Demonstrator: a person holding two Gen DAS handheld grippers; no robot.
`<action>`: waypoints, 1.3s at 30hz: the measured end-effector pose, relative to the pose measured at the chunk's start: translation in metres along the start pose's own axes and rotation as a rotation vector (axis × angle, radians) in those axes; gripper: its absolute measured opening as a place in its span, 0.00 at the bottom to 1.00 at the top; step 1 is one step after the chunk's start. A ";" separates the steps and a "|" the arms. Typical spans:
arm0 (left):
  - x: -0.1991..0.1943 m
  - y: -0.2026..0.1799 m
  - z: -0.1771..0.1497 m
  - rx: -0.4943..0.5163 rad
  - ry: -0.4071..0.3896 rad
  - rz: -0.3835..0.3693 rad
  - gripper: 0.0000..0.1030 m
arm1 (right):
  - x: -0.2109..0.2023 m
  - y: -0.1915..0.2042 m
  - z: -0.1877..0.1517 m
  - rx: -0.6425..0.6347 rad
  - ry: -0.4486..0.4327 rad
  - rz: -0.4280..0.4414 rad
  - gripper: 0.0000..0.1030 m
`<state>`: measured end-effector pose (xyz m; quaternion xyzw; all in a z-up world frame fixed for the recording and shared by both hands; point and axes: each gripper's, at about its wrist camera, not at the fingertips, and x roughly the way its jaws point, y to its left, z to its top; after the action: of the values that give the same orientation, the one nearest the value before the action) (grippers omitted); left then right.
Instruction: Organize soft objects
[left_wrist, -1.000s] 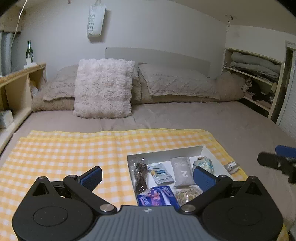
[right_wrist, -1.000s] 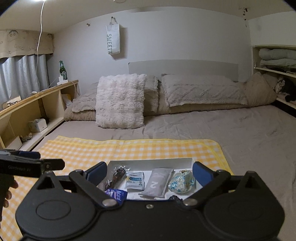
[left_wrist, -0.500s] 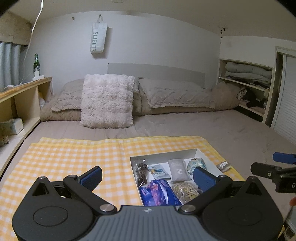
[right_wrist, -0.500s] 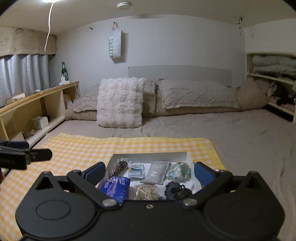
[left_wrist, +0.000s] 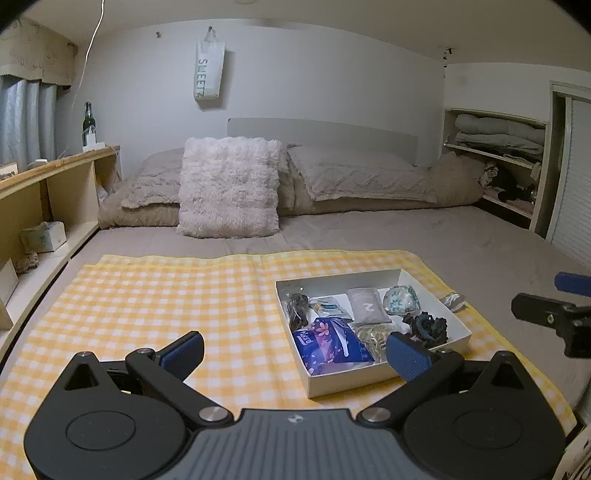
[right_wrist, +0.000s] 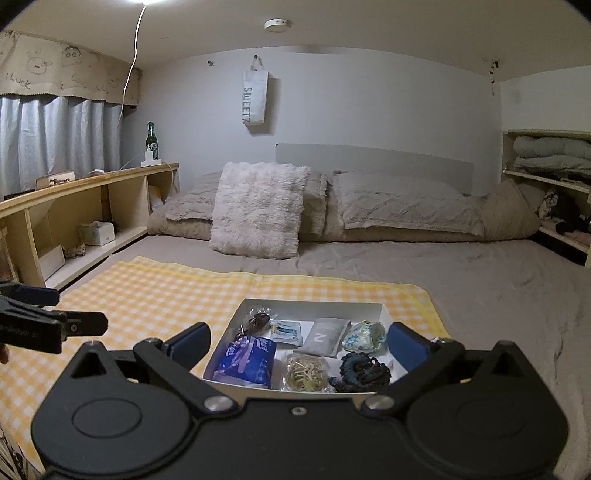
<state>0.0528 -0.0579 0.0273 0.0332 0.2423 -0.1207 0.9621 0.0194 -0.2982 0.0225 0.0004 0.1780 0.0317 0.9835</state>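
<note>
A white shallow box (left_wrist: 376, 376) (right_wrist: 314, 303) sits on a yellow checked cloth (left_wrist: 166, 302) (right_wrist: 155, 291) on the bed. It holds several soft items: a blue tissue pack (left_wrist: 330, 341) (right_wrist: 245, 356), a grey pouch marked 2 (left_wrist: 367, 304) (right_wrist: 324, 336), a floral pouch (left_wrist: 400, 299) (right_wrist: 364, 336), a dark scrunchie (left_wrist: 426, 326) (right_wrist: 364, 371), rubber bands (right_wrist: 304, 371) and a small white sachet (right_wrist: 287, 329). My left gripper (left_wrist: 295, 350) is open and empty, near the box's left front. My right gripper (right_wrist: 297, 341) is open and empty, above the box's front edge.
A crumpled wrapper (left_wrist: 452, 300) lies on the cloth just right of the box. A fluffy white pillow (left_wrist: 229, 192) and beige pillows (left_wrist: 362, 177) lie at the bed's head. A wooden shelf (left_wrist: 44, 192) runs along the left; a shelf with folded bedding (left_wrist: 498, 136) stands right.
Both grippers have drawn back and risen, so the whole box and more of the room show. Both stay open and empty.
</note>
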 end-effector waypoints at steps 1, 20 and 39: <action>-0.002 0.000 -0.002 0.003 -0.002 0.002 1.00 | -0.001 0.001 -0.001 -0.002 -0.002 -0.002 1.00; -0.009 -0.005 -0.011 0.021 -0.022 0.009 1.00 | -0.010 0.010 -0.010 -0.032 -0.009 -0.006 1.00; -0.012 -0.007 -0.011 0.031 -0.024 0.005 1.00 | -0.012 0.007 -0.011 -0.026 -0.016 -0.009 1.00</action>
<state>0.0353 -0.0605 0.0231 0.0473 0.2290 -0.1224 0.9645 0.0041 -0.2921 0.0165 -0.0129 0.1696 0.0295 0.9850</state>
